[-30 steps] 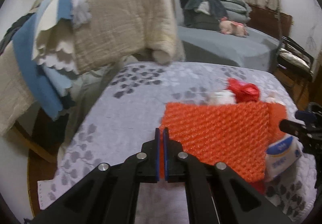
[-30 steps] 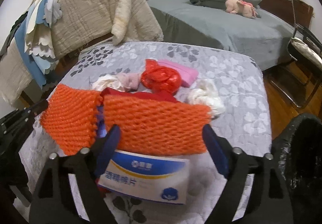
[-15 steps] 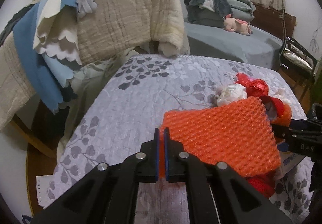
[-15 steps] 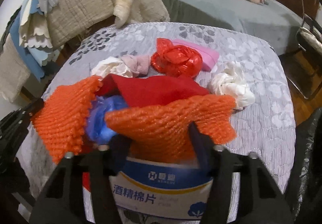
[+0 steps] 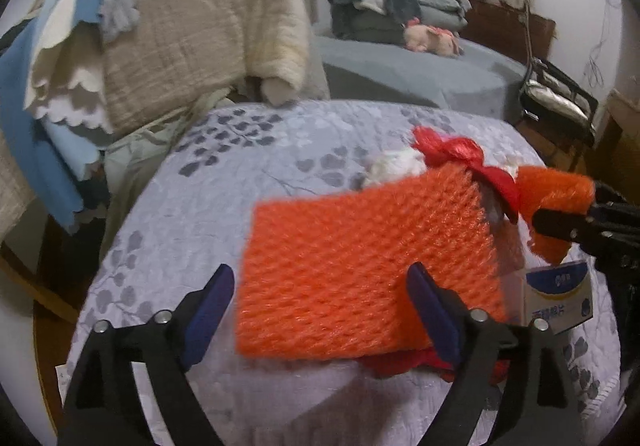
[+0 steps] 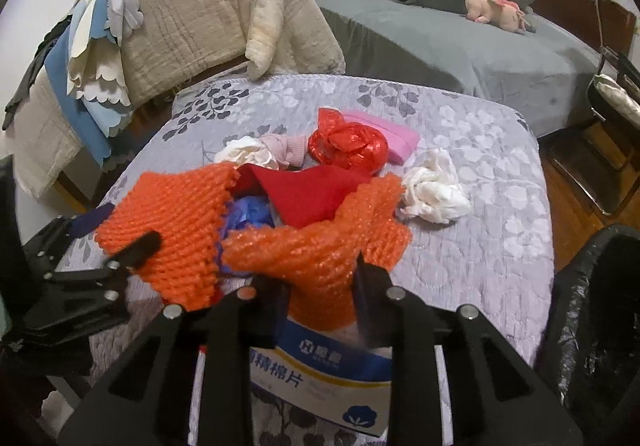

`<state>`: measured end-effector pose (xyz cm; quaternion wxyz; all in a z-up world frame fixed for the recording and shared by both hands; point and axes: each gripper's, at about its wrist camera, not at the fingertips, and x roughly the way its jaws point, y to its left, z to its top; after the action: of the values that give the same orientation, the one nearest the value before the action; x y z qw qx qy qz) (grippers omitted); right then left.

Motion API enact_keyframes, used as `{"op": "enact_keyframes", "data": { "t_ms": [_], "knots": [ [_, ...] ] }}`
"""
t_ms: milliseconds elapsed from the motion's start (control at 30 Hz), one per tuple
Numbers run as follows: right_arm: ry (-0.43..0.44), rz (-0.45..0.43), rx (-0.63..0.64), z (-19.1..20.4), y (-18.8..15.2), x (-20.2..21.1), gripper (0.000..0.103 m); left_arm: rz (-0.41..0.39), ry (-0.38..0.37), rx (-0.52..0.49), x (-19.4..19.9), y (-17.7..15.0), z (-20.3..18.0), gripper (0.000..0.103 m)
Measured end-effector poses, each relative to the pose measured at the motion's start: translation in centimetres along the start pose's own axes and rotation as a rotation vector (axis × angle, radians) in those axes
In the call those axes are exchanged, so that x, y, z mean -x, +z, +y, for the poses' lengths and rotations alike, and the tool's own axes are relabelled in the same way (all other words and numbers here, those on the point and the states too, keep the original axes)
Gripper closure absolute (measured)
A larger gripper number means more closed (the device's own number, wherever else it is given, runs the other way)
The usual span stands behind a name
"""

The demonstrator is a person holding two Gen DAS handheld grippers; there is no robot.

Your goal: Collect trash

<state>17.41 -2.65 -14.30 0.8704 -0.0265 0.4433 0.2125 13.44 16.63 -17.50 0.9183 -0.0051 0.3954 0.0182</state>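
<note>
Each gripper is built of matte black angular arms, studded with round silver screws; the left gripper (image 5: 320,300) is tipped with blue pads (image 5: 210,304).

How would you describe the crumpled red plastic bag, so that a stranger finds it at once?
Look at the grey flowered bedcover. Near its middle lies a heap of trash, and behind the orange foam netting sits the red plastic bag, against a pink packet. It alone is glossy, knotted into a ball; the red cloth nearby is dull and flat.
</note>
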Motion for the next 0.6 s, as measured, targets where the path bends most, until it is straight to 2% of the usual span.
{"op": "enact_keyframes", "data": {
  "t_ms": [67, 167, 200, 233, 300, 333, 433, 600],
  "knots": [
    [-0.001, -0.002, 0.001, 0.0, -0.2, 0.3, 0.077, 0.022, -0.026, 0.0, -0.7, -0.1, -0.4, 0.018],
    [-0.007, -0.005, 0.01, 0.1, -0.4, 0.6, 0.077, 0.05, -0.048, 0.017, -1.4, -0.3, -0.5, 0.039],
    [-0.008, -0.006, 0.012, 0.1, -0.5, 0.6, 0.077, 0.054, -0.04, 0.025, -1.6, -0.4, -0.4, 0.051],
    [-0.009, -0.007, 0.012, 0.1, -0.5, 0.6, 0.077, 0.052, -0.034, 0.028, -1.6, -0.4, -0.2, 0.054],
    [-0.011, -0.013, 0.008, 0.0, -0.4, 0.6, 0.077, 0.038, -0.005, 0.021, -1.5, -0.4, -0.1, 0.087],
    [-0.011, -0.017, 0.005, 0.0, -0.3, 0.7, 0.077, 0.034, 0.009, 0.022, -1.4, -0.3, 0.1, 0.096],
    [-0.01, -0.038, 0.004, 0.0, 0.1, 1.1, 0.077, 0.024, -0.013, 0.064, -1.1, -0.1, 1.2, 0.096],
    [-0.016, -0.068, 0.009, -0.2, 0.8, 2.1, 0.077, -0.014, -0.005, 0.06, 0.2, 0.3, 1.5, 0.097]
  ]
}}
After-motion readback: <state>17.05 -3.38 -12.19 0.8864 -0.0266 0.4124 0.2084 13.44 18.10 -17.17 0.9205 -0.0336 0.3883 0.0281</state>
